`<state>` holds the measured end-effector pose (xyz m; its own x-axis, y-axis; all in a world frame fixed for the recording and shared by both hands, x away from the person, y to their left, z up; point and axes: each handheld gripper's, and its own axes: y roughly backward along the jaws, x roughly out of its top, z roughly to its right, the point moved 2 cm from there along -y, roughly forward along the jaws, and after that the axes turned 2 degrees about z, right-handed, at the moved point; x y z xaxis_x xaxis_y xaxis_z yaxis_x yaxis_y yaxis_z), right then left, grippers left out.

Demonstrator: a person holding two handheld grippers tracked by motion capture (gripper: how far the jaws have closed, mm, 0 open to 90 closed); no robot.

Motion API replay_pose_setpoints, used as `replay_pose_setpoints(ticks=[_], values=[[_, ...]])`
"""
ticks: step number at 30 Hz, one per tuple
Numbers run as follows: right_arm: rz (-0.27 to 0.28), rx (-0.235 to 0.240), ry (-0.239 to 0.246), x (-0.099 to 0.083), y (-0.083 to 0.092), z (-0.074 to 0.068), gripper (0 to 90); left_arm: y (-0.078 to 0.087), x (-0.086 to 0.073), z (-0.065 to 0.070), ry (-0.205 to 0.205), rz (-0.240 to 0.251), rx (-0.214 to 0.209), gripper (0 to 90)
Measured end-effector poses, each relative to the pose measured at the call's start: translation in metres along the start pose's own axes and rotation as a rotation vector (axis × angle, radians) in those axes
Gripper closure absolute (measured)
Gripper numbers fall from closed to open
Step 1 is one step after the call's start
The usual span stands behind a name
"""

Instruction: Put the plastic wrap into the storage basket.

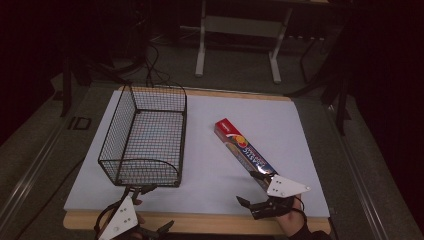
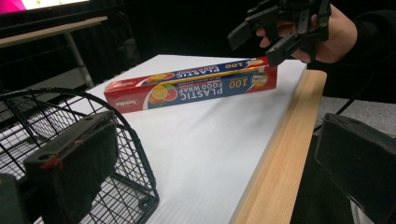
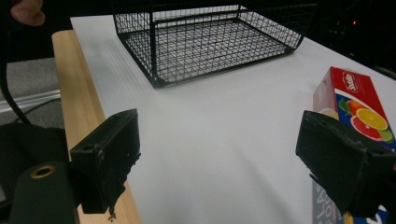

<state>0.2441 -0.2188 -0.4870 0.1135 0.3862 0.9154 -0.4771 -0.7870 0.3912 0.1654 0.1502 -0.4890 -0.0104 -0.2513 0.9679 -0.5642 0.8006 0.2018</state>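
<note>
1. Right gripper (image 1: 256,192): the jaws stand wide apart and hold nothing. One jaw sits at the near end of the plastic wrap box (image 1: 244,149); the other jaw is out over bare sheet toward the table's front edge. Whether the nearer jaw touches the box cannot be told.

2. Plastic wrap box: it lies flat on the white sheet (image 1: 210,150), running diagonally away from the right gripper, well apart from the wire basket (image 1: 145,140). In the left gripper view the box (image 2: 191,88) rests on a long face with its printed side toward that camera, and the right gripper hovers just above its far end.

3. Judgement: the wide opening suits straddling the narrow end of the box. The box is long, so a grip at the very end may let the far end sag or swing.

4. Left gripper (image 1: 145,210): the jaws are wide open and empty. One jaw sits just beside the basket's near curved rim (image 2: 140,154); the other hangs over the wooden table edge (image 2: 285,154).

5. Judgement: this placement suits steadying the light basket, which stands upright, open-topped and empty, while the box is brought over.
</note>
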Motion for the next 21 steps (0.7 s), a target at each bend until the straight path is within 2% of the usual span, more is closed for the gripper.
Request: replay_pose_setpoints(ticks=[3,5,8,9,10,12,14,21], values=[[-0.017,-0.018,0.029,-0.001,-0.002,0.000,14.1,0.000,0.000,0.001,-0.002,0.000,-0.001,0.2],[-0.023,-0.013,0.036,-0.002,-0.003,0.000,14.0,-0.001,0.000,0.001,-0.003,-0.001,-0.001,0.1],[-0.072,0.010,0.001,-0.002,-0.005,-0.001,14.2,-0.001,0.000,0.001,-0.004,0.000,-0.001,0.1],[-0.072,0.010,0.001,-0.002,-0.005,-0.001,14.2,-0.001,0.000,0.001,-0.004,0.000,-0.001,0.1],[-0.102,0.030,0.000,-0.003,-0.008,-0.003,13.3,0.000,0.000,0.001,-0.006,0.000,-0.001,0.1],[-0.109,0.034,0.003,-0.003,-0.009,-0.004,13.2,0.000,0.001,0.001,-0.006,0.003,0.001,0.1],[-0.103,0.062,-0.011,-0.001,-0.010,-0.007,11.6,0.000,0.001,0.001,-0.008,0.003,0.000,0.1],[-0.100,0.061,-0.027,0.007,-0.011,-0.009,10.5,-0.001,0.001,0.002,-0.008,0.003,-0.008,0.2]])
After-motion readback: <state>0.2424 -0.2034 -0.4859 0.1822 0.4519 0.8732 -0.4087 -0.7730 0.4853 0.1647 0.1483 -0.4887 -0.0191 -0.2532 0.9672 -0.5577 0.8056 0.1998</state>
